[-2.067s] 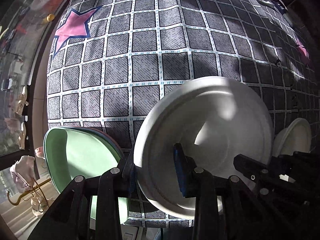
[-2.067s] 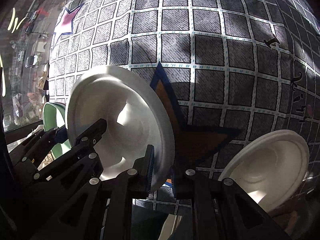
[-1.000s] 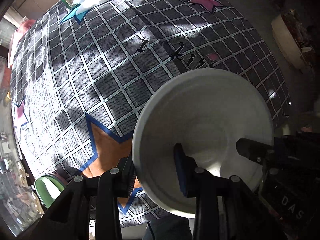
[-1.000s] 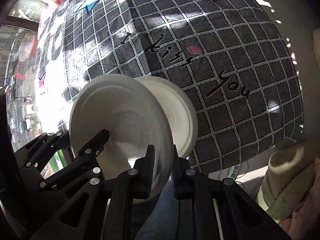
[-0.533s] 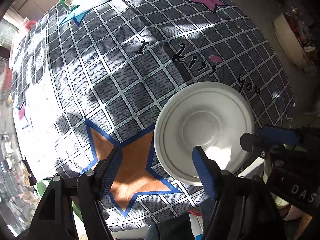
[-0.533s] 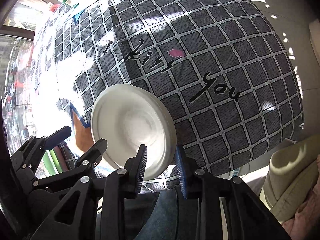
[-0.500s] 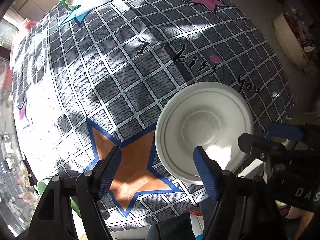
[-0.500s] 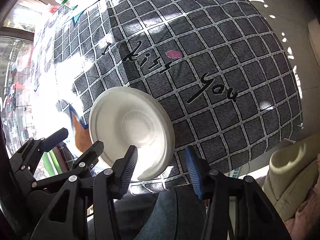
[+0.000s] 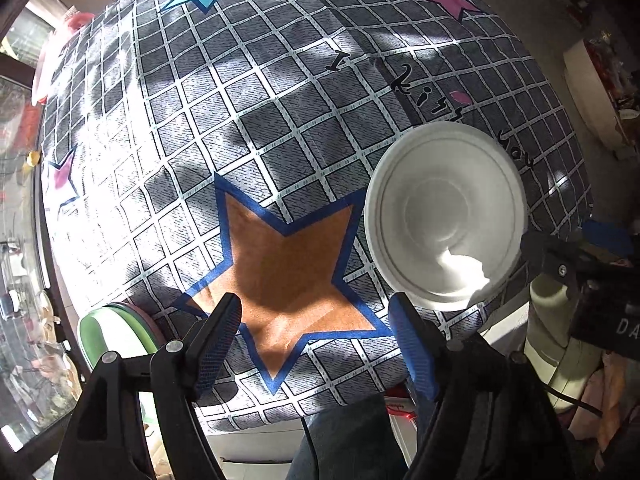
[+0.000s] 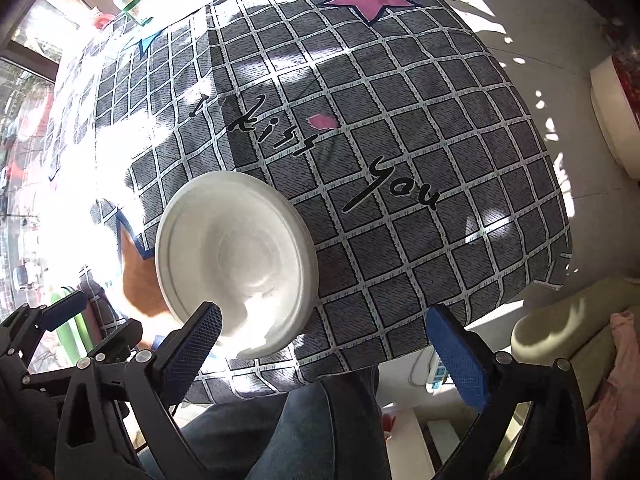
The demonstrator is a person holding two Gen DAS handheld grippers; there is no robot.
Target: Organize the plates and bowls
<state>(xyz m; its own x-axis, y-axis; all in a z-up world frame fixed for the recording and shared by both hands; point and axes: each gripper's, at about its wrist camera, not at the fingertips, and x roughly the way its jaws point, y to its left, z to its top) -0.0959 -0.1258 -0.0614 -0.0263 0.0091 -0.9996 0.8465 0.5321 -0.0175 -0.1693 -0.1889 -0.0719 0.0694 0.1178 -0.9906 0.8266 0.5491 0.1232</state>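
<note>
Released from both grippers since a second earlier, white plates (image 9: 444, 216) lay stacked near the checked tablecloth's (image 9: 248, 92) front edge, left gripper (image 9: 316, 344) and right gripper (image 10: 328, 344) fingers spread wide, empty.

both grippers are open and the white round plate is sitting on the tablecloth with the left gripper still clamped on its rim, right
Not quite. The left gripper is open and holds nothing; its blue-padded fingers stand wide apart over the orange star, as the left wrist view shows. The rest holds: the right gripper is open too, and the white round plate lies on the grey checked tablecloth.
</note>
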